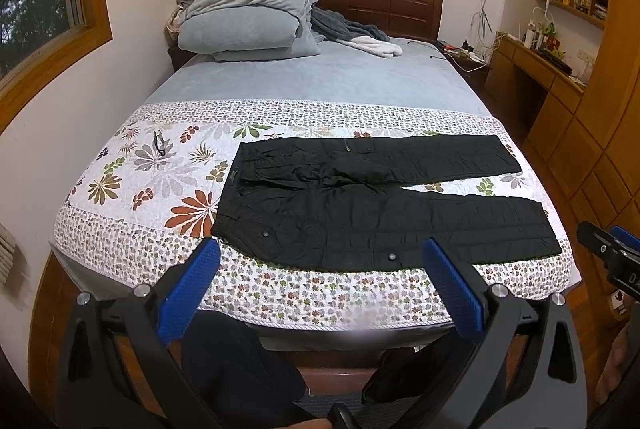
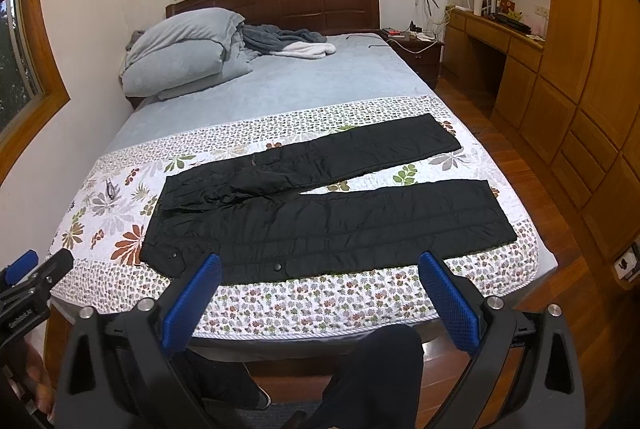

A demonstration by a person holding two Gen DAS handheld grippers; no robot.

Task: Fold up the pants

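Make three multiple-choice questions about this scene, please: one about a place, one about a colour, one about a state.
1. Where do the pants lie?
A. on the floral quilt
B. on the floor
C. on the desk

2. What colour are the pants?
A. red
B. black
C. white

3. How is the left gripper?
A. shut on the pants
B. shut, holding nothing
C. open, holding nothing

Answers: 1 A, the quilt shows all around them; 2 B, the cloth is black throughout; 3 C, its blue fingers stand wide apart, short of the pants.

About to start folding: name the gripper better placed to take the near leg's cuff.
Right. The right gripper hangs open nearer the near leg's cuff; the left gripper faces the waistband.
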